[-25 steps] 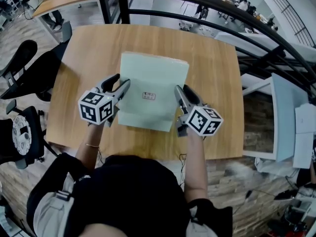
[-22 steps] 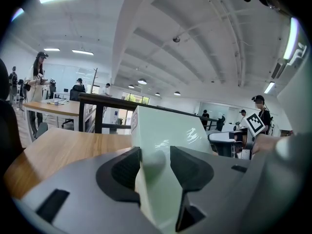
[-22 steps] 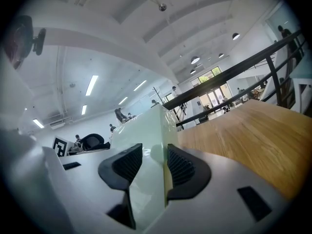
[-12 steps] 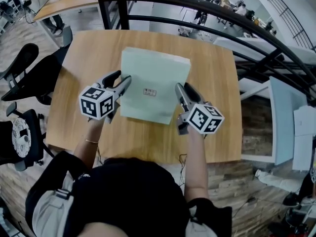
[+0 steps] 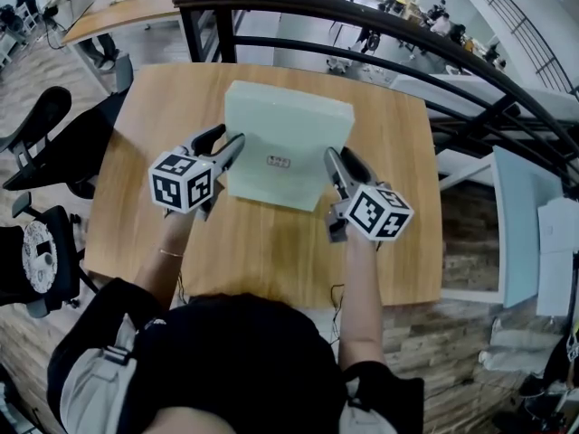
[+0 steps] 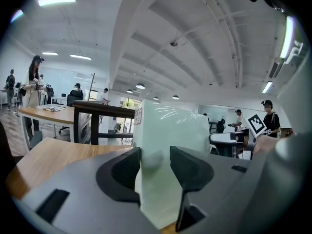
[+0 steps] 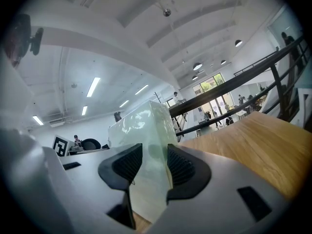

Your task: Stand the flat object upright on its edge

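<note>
I judge the tilt-up is well along. The pale green flat rectangular slab (image 5: 285, 138) sits mid-table toward 12 o'clock from me, leaning up with its labelled face toward me. Its 6 o'clock edge seems to rest on the light wooden table (image 5: 271, 242). To finish cleanly I should pivot about that bottom edge and raise both sides evenly so the slab does not twist. I should ease off only once it balances, because a thin edge on smooth wood could skid or topple toward 12 o'clock.

The left gripper (image 5: 231, 145) clamps the slab's 9 o'clock side. In the left gripper view its fingers (image 6: 127, 167) stand moderately apart, just the slab's thickness, with the green material (image 6: 170, 130) filling the gap between the pads. The right gripper (image 5: 333, 159) takes the 3 o'clock side. In the right gripper view its ribbed pads (image 7: 178, 167) press both faces of the slab (image 7: 139, 126), also held at slab width.
</note>
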Demonstrator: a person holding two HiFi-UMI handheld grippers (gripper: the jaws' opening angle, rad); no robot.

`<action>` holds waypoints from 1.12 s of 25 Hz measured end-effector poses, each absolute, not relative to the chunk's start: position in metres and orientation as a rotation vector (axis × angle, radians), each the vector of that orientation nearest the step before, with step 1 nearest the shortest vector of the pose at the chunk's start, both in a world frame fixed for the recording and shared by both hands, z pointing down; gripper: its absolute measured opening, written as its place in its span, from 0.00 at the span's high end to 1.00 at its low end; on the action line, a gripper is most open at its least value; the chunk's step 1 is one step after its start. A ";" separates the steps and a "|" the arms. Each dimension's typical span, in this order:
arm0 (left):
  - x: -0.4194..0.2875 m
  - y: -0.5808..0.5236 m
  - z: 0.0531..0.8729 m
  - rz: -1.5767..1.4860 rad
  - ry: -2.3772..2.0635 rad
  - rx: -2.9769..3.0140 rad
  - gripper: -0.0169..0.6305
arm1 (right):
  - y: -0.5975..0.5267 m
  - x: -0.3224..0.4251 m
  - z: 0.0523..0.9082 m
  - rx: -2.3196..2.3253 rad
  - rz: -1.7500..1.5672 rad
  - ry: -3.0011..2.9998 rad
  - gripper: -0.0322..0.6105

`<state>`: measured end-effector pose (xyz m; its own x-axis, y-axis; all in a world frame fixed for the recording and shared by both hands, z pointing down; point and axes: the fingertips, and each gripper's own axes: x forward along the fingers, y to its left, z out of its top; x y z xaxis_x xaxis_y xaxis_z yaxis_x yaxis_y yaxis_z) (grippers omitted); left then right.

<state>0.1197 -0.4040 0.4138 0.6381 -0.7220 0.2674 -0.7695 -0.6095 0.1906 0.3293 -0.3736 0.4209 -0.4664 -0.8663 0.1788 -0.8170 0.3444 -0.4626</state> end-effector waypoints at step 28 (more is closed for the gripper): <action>0.115 -0.376 0.410 0.181 -1.224 2.622 0.67 | -0.351 0.325 0.418 -1.530 -0.716 2.505 0.70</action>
<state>0.1151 -0.3759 0.4096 0.6412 -0.7374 0.2125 -0.7673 -0.6196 0.1651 0.3254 -0.3510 0.4183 -0.4818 -0.8651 0.1399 -0.8083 0.3770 -0.4523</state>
